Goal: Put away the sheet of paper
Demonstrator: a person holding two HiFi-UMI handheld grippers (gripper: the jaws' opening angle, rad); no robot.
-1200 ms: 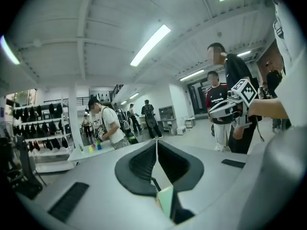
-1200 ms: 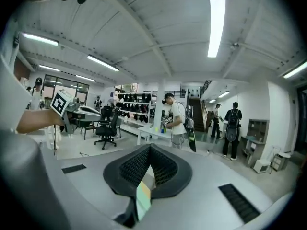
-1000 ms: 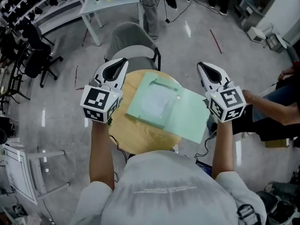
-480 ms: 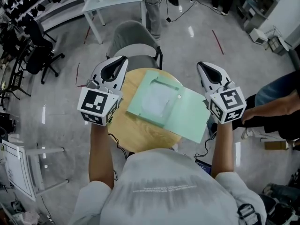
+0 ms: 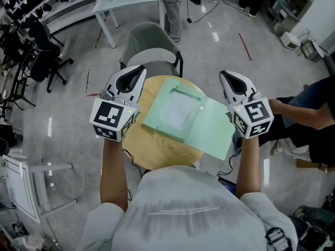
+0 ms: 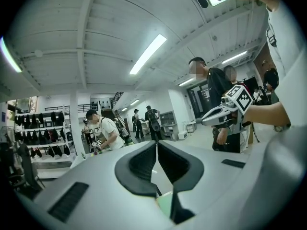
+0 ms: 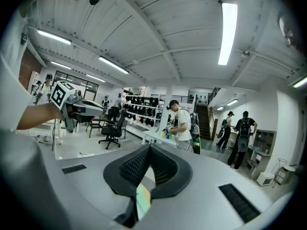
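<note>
A pale green folder (image 5: pixel 207 129) lies open on the round wooden table (image 5: pixel 152 149), its right flap hanging over the table's edge. On its left half rests a whitish sheet of paper (image 5: pixel 172 111). My left gripper (image 5: pixel 137 70) hovers by the table's left rim, shut with nothing in it. My right gripper (image 5: pixel 224 75) hovers over the folder's right edge, also shut and empty. In the left gripper view the left gripper (image 6: pixel 156 145) has its jaws closed together, pointing level into the room. In the right gripper view the right gripper (image 7: pixel 148 150) likewise has its jaws meeting.
A grey chair (image 5: pixel 149 48) stands just behind the table. A seated person's arm and legs (image 5: pixel 309 119) are close at the right. A white table (image 5: pixel 123 1) stands further back, black office chairs (image 5: pixel 36 56) at the left, and cables (image 5: pixel 230 169) lie under the table.
Both grippers stay where they were, still shut. The seated person at the right has shifted an arm and legs.
</note>
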